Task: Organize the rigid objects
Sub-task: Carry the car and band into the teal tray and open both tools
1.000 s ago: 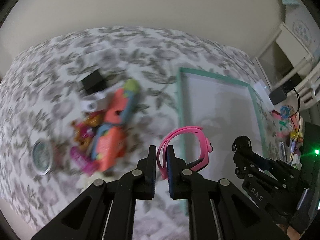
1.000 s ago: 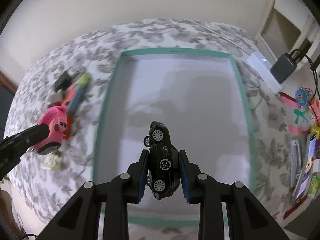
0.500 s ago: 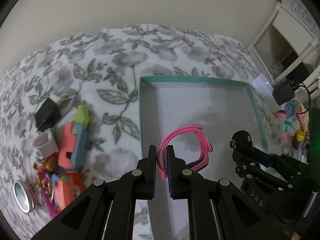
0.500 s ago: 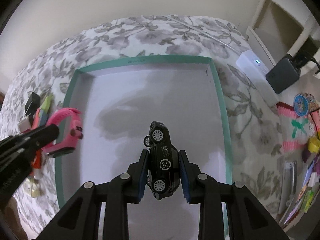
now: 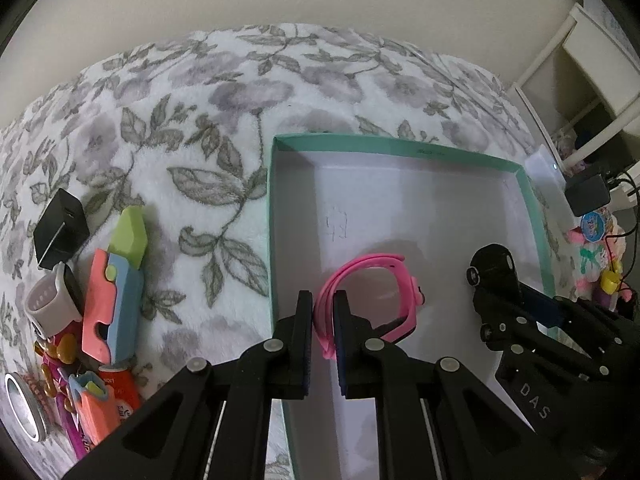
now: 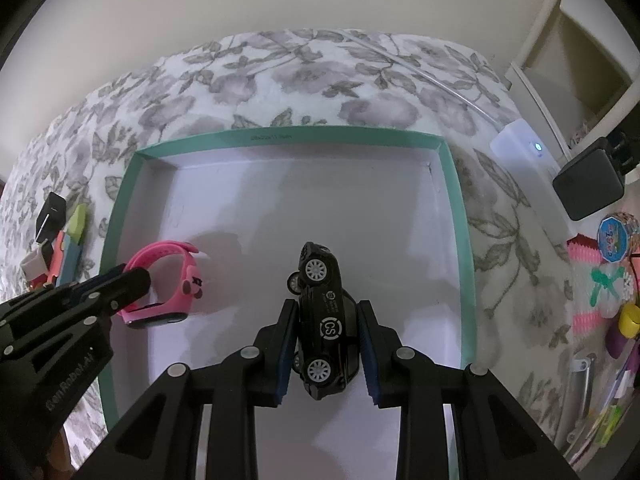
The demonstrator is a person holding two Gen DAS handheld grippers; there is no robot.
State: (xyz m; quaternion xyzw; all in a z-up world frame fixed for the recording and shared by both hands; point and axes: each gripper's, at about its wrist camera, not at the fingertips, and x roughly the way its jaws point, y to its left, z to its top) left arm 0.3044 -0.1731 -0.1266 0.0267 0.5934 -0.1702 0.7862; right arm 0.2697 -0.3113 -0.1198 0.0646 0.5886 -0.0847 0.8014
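- The left gripper [image 5: 322, 322] pinches the strap of a pink watch [image 5: 370, 296] between its fingers, holding it over the left part of a shallow teal-rimmed box [image 6: 460, 216].
- The right gripper [image 6: 326, 344] has its fingers pressed against the sides of a black toy car [image 6: 324, 316], which is turned on its side with two wheels showing, above the middle of the same box.
- The watch strap looks soft and bendy, so it probably sags from a pinch; its body, facing the right gripper, seems the stiffer place to hold. It is likely very light.
- The car looks hard, smooth and a little slippery; gripping across its flat flanks, as here, seems steadiest.
- The box has a pale floor and low walls. I see nothing lying loose in it; whether either held item touches the floor cannot be told.
- The box rests on a fluffy floral blanket [image 5: 200, 128].
- Left of the box lies a pile of small things: a black cube [image 5: 60, 228], an orange, blue and green toy [image 5: 116, 292], a white watch [image 5: 50, 304] and a round metal tin [image 5: 22, 408].
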